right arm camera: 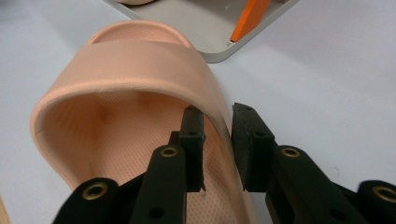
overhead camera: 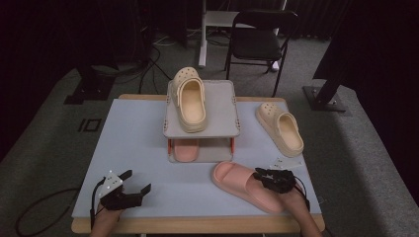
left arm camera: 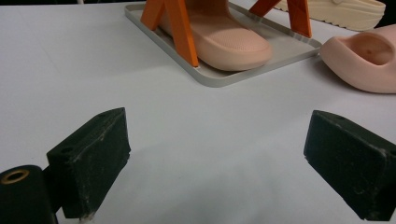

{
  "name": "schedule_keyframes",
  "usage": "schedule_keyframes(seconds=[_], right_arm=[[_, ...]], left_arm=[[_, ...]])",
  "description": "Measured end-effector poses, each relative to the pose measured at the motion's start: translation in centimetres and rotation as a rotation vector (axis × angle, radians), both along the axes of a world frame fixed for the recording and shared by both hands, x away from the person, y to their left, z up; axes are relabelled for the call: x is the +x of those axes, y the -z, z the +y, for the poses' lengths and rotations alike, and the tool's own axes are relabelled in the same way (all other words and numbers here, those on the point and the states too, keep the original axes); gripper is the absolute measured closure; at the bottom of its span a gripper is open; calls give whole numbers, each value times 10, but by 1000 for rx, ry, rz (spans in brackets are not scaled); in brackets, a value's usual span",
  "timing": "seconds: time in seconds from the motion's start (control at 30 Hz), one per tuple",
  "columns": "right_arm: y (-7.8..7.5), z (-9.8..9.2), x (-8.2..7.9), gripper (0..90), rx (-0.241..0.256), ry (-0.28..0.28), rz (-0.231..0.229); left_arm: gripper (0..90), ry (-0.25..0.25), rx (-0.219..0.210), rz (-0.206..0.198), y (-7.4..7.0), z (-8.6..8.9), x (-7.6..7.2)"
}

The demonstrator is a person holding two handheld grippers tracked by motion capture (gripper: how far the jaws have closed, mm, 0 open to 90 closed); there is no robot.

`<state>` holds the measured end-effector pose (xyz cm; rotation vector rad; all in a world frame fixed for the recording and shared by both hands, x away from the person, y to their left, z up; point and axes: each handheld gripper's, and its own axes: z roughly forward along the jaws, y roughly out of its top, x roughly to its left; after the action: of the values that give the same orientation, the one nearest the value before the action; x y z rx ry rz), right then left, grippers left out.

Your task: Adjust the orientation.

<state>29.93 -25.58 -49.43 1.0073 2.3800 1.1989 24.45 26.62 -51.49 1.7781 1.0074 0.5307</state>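
A loose pink slide (overhead camera: pixel 237 182) lies on the pale table (overhead camera: pixel 133 138) at the front right, toe toward the rack. My right gripper (overhead camera: pixel 263 176) is shut on the side wall of its strap; in the right gripper view the jaws of that gripper (right arm camera: pixel 218 135) pinch the strap of the slide (right arm camera: pixel 116 70) from inside and outside. My left gripper (overhead camera: pixel 137 180) rests open at the front left, with only bare table between the jaws of that gripper (left arm camera: pixel 217 154). The loose slide (left arm camera: pixel 369 60) lies farther to its right.
A two-tier grey rack (overhead camera: pixel 220 108) with orange legs (left arm camera: pixel 180 32) stands mid-table. A cream clog (overhead camera: pixel 190 101) lies on its top, a second pink slide (overhead camera: pixel 186 149) on its base. Another cream clog (overhead camera: pixel 281 128) lies right of it. A black chair (overhead camera: pixel 262 39) stands beyond.
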Motion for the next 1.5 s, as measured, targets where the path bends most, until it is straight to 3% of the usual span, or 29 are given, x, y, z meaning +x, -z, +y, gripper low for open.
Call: schedule_keyframes(seconds=[0.4,0.67,0.77,0.93,1.2,1.5], right_arm=[[-12,14,-9,823,29,-88,-55],[-19,25,-2,837,74,-76,-60],[-20,31,2,839,68,-61,-66],[-19,39,12,843,62,-10,-67],[-13,51,30,843,22,136,-53],[-18,72,40,842,38,232,-72]], left_arm=[[68,-2,-2,0,0,0,0],[68,-4,-5,-1,0,1,1],[68,-2,-3,1,0,1,1],[68,0,-3,0,0,1,1],[68,-1,-5,-1,0,1,1],[68,1,-5,-1,0,1,1]])
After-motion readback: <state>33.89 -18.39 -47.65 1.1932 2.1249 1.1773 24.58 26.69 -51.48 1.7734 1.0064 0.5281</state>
